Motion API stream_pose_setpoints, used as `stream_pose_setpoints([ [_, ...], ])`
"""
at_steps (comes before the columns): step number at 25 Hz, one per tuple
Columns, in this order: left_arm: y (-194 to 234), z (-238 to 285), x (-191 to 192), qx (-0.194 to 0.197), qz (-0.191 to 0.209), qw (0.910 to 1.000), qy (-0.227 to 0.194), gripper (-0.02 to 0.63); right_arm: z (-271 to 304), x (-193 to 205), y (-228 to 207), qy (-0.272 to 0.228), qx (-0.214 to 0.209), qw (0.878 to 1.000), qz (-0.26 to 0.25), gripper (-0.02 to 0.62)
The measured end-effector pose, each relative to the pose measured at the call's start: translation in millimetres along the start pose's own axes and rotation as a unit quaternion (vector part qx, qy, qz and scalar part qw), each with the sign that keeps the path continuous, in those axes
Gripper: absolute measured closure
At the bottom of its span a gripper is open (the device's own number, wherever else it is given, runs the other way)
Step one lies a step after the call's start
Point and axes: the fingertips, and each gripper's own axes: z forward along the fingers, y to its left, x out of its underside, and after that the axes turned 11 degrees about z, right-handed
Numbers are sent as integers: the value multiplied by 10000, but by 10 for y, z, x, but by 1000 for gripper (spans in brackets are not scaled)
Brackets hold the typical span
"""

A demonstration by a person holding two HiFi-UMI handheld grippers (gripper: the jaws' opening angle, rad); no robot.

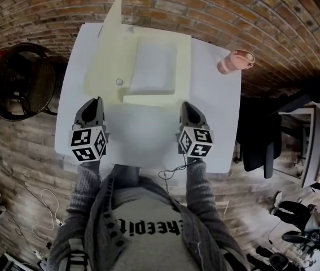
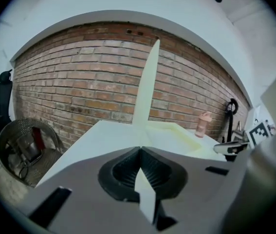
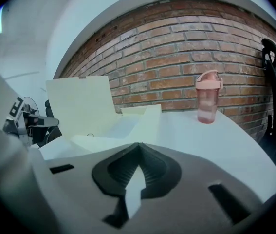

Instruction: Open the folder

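On the white table [image 1: 216, 123], across its far half, lies the pale yellow folder [image 1: 183, 66], with a stack of paper [image 1: 154, 66] showing in its shallow body. One cover panel [image 1: 113, 16] stands nearly upright along the folder's left side. Another flap [image 1: 99, 66] lies flat on the table beside it. At the near edge, well apart from the folder, the left gripper [image 1: 96, 103] and the right gripper [image 1: 187, 107] rest side by side. Each has its jaws pressed together with nothing between them. A pink bottle [image 1: 236, 61] stands alone near the far right corner.

The folder looks largely open already, and only the upright panel is left to lay back. To do that well, the left gripper's jaws should part first. They should pinch the panel's free top edge lightly, so the thin card does not crease, then swing it outward to the left about its hinge. The right gripper can press on the body's near right rim to stop the folder sliding.

The folder's open side faces up. The paper's long side and the panel's hinge seem to run from the person toward the brick wall, though the wide lens makes the proportions uncertain.
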Motion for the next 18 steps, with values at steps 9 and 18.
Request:
stream_pose_setpoints([
  [9,385,122,343,-488,-297,9961,672,597,32,32,76,16,22,10000,-63,591],
  [18,633,256,550,-809,-424,9887,1187,597,41,35,108,20,36,9999,-131,591],
])
